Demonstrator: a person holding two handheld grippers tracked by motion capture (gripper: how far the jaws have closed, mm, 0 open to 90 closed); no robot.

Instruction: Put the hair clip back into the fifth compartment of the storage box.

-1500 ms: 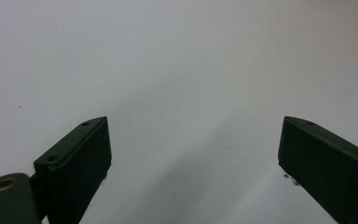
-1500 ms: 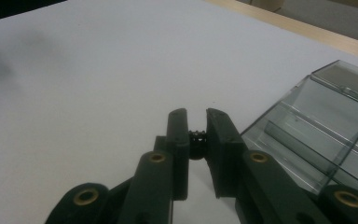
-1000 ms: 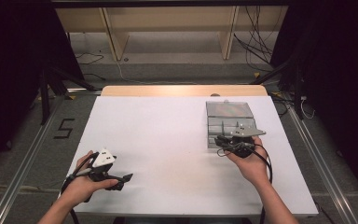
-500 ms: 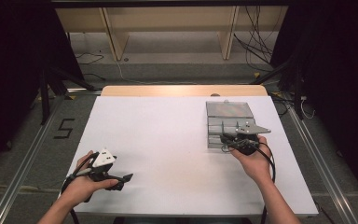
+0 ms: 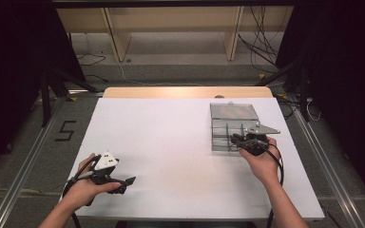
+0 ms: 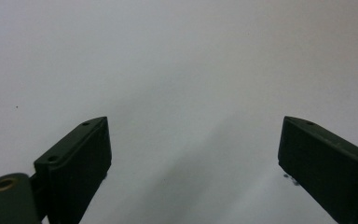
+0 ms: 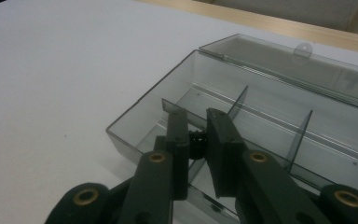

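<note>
My right tool [image 5: 240, 140] has edged from the front edge of the clear divided box [image 5: 228, 127] to over its near compartment, jaws closed on a small dark part [image 7: 196, 139] — ready, I judge, to drop — while my left tool [image 5: 123, 182] rests open and empty on the surface [image 5: 171, 142].

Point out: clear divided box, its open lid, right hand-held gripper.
clear divided box [image 7: 135, 122]: right gripper view, on its near left wall.
open lid [image 5: 234, 111]: high view, middle of the flat lid panel.
right hand-held gripper [image 7: 196, 122]: right gripper view, between its fingertips, above a box compartment.
</note>
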